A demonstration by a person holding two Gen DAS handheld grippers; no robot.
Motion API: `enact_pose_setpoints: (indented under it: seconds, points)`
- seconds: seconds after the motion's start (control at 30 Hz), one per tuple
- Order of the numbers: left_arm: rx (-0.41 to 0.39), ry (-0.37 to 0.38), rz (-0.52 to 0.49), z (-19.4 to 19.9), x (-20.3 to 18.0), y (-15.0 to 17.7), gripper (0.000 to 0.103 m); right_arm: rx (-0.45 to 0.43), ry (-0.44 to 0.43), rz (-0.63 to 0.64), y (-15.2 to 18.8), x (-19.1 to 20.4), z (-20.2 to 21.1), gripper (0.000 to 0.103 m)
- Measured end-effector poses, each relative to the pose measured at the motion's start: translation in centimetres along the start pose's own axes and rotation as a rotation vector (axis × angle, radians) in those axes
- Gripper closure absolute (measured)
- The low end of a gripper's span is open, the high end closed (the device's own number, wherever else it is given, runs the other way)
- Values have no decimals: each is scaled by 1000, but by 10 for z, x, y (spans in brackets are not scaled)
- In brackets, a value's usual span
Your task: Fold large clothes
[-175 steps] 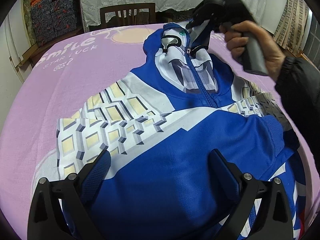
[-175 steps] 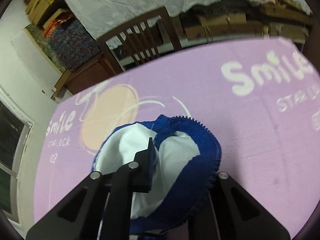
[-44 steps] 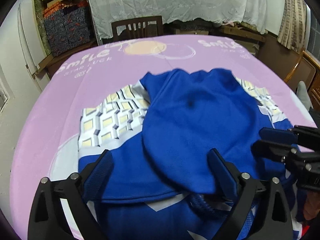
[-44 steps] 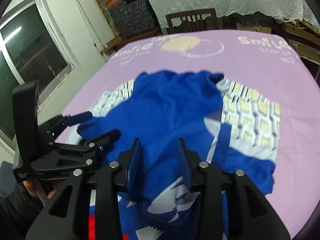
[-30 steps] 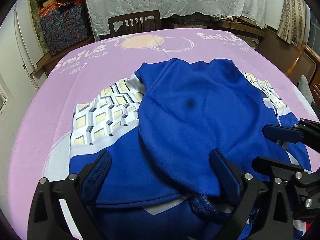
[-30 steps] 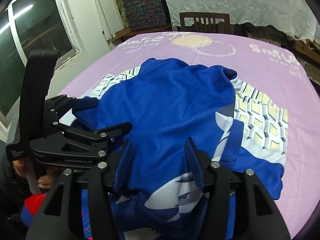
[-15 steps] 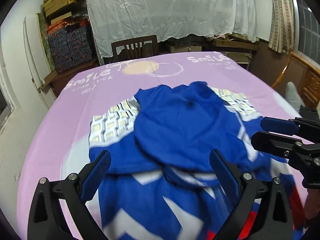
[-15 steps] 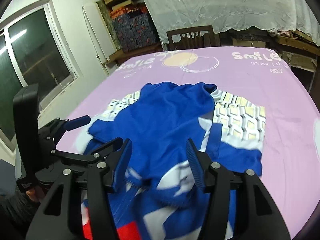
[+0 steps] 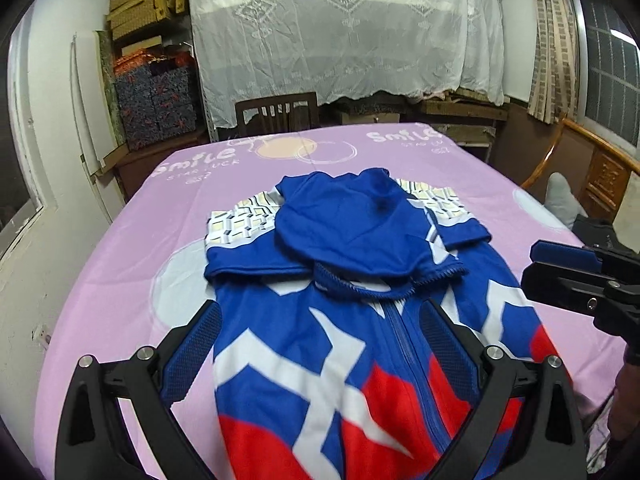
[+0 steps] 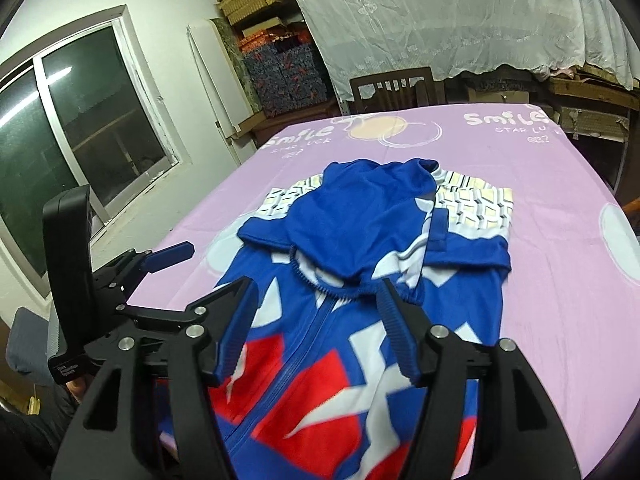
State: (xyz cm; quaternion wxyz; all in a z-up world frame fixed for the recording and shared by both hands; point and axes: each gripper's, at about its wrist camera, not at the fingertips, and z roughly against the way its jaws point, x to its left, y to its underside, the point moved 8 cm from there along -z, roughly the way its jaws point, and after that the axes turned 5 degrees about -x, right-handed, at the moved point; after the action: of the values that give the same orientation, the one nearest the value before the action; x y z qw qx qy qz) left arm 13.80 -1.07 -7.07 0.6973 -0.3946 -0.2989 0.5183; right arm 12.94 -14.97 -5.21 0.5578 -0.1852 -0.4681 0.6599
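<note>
A blue, white and red zip jacket (image 9: 304, 360) lies flat on the purple tablecloth (image 9: 180, 220). Its hood (image 9: 352, 228) is folded down over the chest, and the patterned sleeves (image 9: 244, 224) are folded in beneath it. My left gripper (image 9: 320, 306) hovers open above the jacket's lower front, with nothing between its fingers. The right gripper (image 10: 317, 285) hangs above the same jacket (image 10: 320, 380), just short of the hood (image 10: 360, 220). Its jaws are opening and hold nothing. In the left wrist view it shows at the right edge (image 9: 532, 261).
A wooden chair (image 9: 276, 114) stands at the table's far edge, below a lace curtain. Stacked boxes (image 9: 156, 100) fill the back left. A window (image 10: 80, 132) is on the left wall and wooden furniture (image 9: 600, 168) on the right. Purple cloth shows all around the jacket.
Both grippers drew back and rose from the jacket, so its red and white lower front now shows. The hood, held up earlier, lies folded over the chest. The right jaws stand wider.
</note>
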Motion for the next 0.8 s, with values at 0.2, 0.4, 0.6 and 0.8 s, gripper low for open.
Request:
enact_pose_setpoints:
  seconds: [0.2, 0.4, 0.6, 0.8]
  points:
    - [-32, -15, 8, 31, 4, 9, 4, -34, 7, -17, 16, 4, 34, 43]
    - [-38, -32, -9, 48, 5, 24, 4, -81, 45, -46, 30, -4, 66, 33]
    - [4, -38, 17, 40, 18, 38, 4, -77, 84, -98, 50, -29, 80, 32]
    - [80, 31, 98, 16, 33, 50, 4, -45, 100, -172, 62, -58, 72, 31]
